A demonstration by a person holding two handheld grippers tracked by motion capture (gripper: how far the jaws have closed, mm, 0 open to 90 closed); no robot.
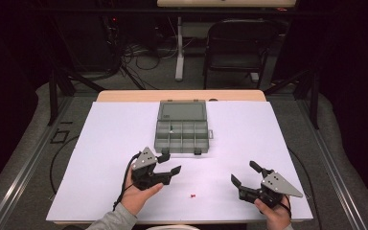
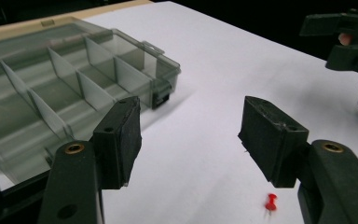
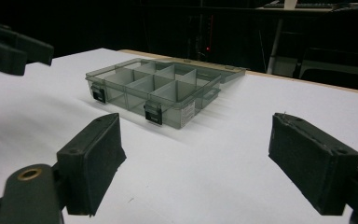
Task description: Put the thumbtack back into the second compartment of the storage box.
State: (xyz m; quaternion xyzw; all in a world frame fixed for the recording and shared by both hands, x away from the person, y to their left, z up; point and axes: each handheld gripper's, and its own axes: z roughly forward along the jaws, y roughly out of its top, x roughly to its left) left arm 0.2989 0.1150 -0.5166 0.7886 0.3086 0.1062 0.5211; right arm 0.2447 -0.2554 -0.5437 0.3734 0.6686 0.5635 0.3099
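The left tongs point(image 1: 168, 163) hang over the white desk point(image 1: 105, 139) just in front of the clear box's point(image 1: 182, 130) near-left corner, released and spread wide with nothing between the pads, touching nothing. A small red pushpin point(image 1: 191, 195) lies on the bare sheet to their right, near the desk's front edge, apart from both tools. The right tongs point(image 1: 245, 175) sit further right, likewise gaping and empty. Wide open sheet lies between the two tools and around the pin; the box stands well back from it.

Folding chair point(image 1: 237, 45) behind table point(image 1: 182, 96)
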